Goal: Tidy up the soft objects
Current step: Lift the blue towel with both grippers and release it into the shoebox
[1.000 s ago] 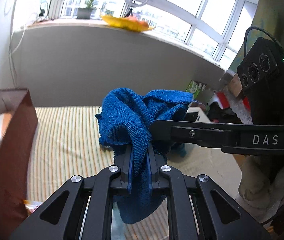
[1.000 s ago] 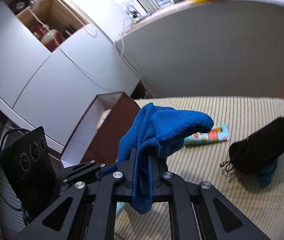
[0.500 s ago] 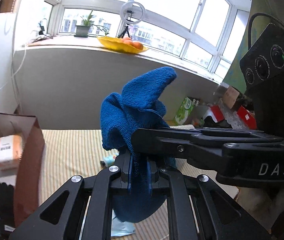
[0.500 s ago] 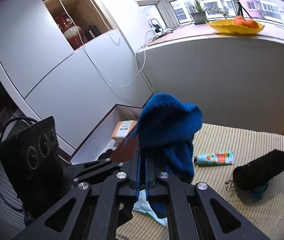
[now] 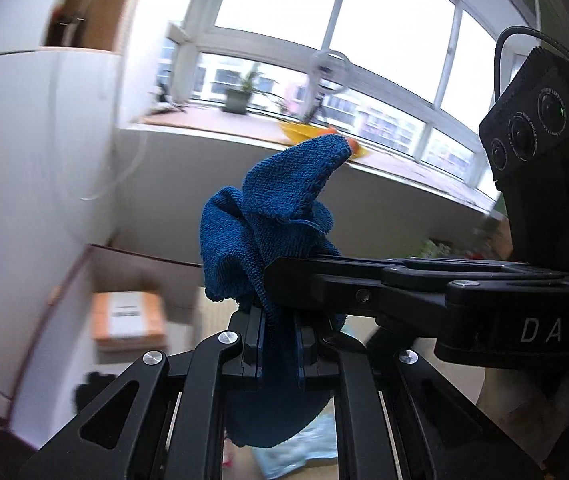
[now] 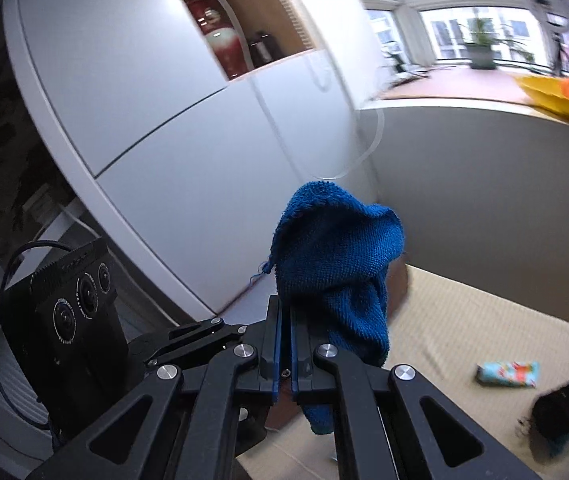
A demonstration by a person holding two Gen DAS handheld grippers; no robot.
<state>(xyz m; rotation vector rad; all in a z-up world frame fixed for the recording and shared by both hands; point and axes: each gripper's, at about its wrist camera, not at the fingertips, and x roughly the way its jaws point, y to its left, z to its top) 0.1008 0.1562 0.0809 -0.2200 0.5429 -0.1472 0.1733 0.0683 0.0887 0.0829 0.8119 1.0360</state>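
Both grippers, left (image 5: 278, 344) and right (image 6: 283, 344), pinch the crumpled blue terry cloth (image 5: 268, 232) aloft; a loose fold could snag the brown box's rim (image 5: 144, 254).

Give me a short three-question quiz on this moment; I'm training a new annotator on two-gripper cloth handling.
1. True or false: both the left gripper and the right gripper are shut on the blue towel.
2. Multiple choice: what sits on the windowsill next to the potted plant? A) a yellow dish with oranges B) a kettle C) a stack of books
3. Fill in: the open brown box holds an ____ packet.

Key: 1 true; 2 A, the yellow dish; 3 orange.
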